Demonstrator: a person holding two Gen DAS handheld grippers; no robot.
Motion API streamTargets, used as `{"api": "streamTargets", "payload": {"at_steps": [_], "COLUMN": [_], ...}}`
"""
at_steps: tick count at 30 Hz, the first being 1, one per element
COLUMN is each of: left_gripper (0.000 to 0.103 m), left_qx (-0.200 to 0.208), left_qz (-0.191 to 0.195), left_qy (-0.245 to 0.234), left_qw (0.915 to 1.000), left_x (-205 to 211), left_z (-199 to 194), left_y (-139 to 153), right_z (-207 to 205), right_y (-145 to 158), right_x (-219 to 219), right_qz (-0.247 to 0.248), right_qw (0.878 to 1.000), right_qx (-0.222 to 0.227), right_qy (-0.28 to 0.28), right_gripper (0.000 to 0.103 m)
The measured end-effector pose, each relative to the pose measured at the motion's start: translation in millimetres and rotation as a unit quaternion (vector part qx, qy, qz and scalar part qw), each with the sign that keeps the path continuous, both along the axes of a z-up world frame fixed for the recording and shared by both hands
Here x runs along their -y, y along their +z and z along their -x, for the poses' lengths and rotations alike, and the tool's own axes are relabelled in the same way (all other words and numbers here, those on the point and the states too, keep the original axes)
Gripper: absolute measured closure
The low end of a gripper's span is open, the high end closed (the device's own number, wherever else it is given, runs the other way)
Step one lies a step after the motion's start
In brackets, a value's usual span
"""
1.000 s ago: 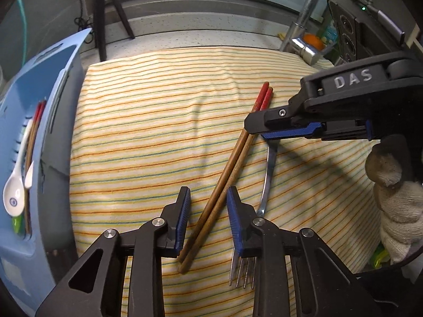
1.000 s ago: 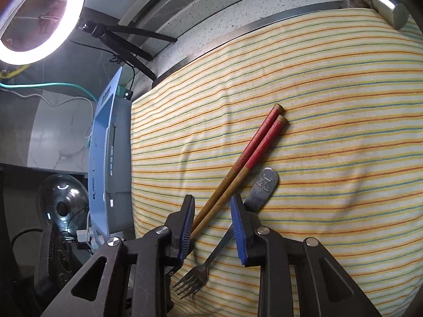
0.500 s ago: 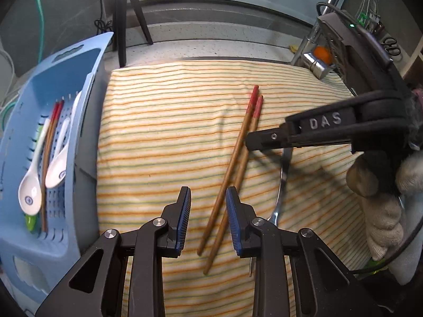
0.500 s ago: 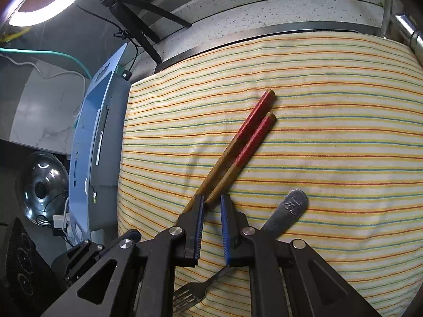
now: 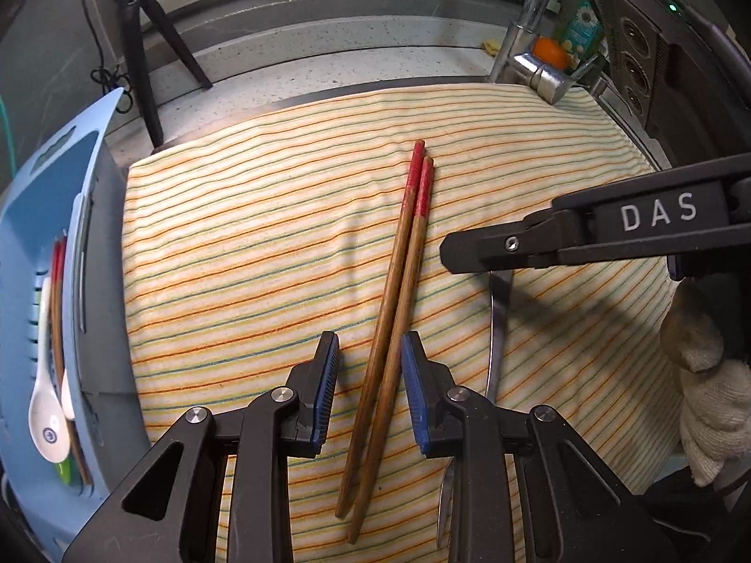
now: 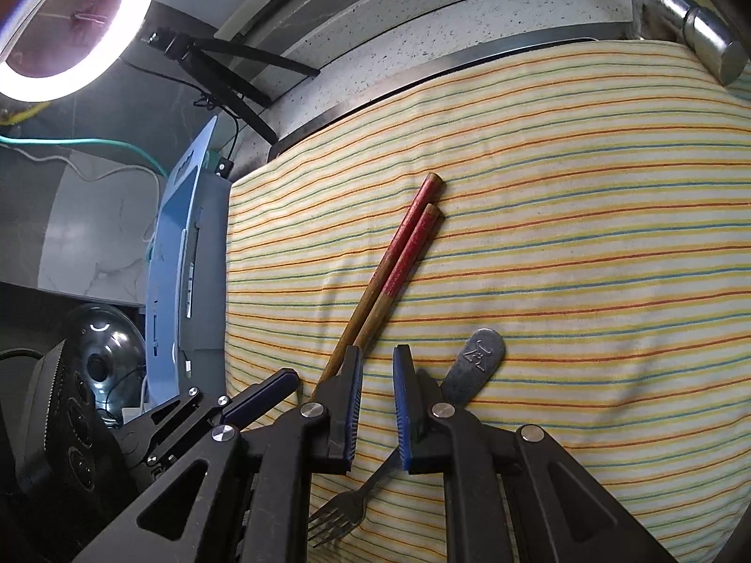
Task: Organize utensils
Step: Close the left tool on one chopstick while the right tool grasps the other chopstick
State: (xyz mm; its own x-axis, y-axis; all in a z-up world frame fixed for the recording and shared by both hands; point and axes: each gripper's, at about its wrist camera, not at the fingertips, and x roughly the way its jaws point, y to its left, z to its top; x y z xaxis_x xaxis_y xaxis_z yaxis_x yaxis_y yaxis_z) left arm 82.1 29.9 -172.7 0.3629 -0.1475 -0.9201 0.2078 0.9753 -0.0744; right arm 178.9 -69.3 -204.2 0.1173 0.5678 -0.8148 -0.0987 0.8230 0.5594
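Note:
A pair of wooden chopsticks [image 5: 399,291] with red ends lies on the striped cloth [image 5: 244,234]. My left gripper [image 5: 371,375] is open and straddles their lower half, and its pads do not touch them. A metal fork [image 6: 476,361] lies just right of the chopsticks [image 6: 399,262], tines toward me. My right gripper [image 6: 378,380] hovers over the fork's handle and the chopsticks, its jaws a narrow gap apart with only cloth showing between the pads. In the left wrist view the right gripper [image 5: 469,253] reaches in from the right above the fork [image 5: 500,314].
A blue utensil rack [image 5: 89,216] stands left of the cloth and holds white spoons [image 5: 44,417] and another pair of chopsticks. A faucet [image 5: 530,61] rises at the back right and a tripod [image 5: 141,56] at the back left. A gloved hand [image 5: 704,399] holds the right gripper.
The right jaws narrowed from straddling the chopsticks and fork handle to a small gap. The left gripper shifted further up along the chopsticks, which stayed on the cloth.

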Motion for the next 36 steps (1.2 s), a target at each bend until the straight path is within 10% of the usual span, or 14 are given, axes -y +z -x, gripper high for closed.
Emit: {"api": "streamTargets", "payload": {"at_steps": [36], "left_gripper": [0.077], "left_qx": [0.000], "left_qz": [-0.032], "left_qy": [-0.032], "left_qw": [0.9990], "left_x": [14.4], "left_z": [-18.4], "left_y": [0.0], "right_z": [-6.6], "right_y": [-1.6], "right_x": [11.0], "right_qz": [-0.013], "right_qw": [1.000], "right_qx": [-0.010], "right_qy": [-0.018], "right_gripper": [0.091]}}
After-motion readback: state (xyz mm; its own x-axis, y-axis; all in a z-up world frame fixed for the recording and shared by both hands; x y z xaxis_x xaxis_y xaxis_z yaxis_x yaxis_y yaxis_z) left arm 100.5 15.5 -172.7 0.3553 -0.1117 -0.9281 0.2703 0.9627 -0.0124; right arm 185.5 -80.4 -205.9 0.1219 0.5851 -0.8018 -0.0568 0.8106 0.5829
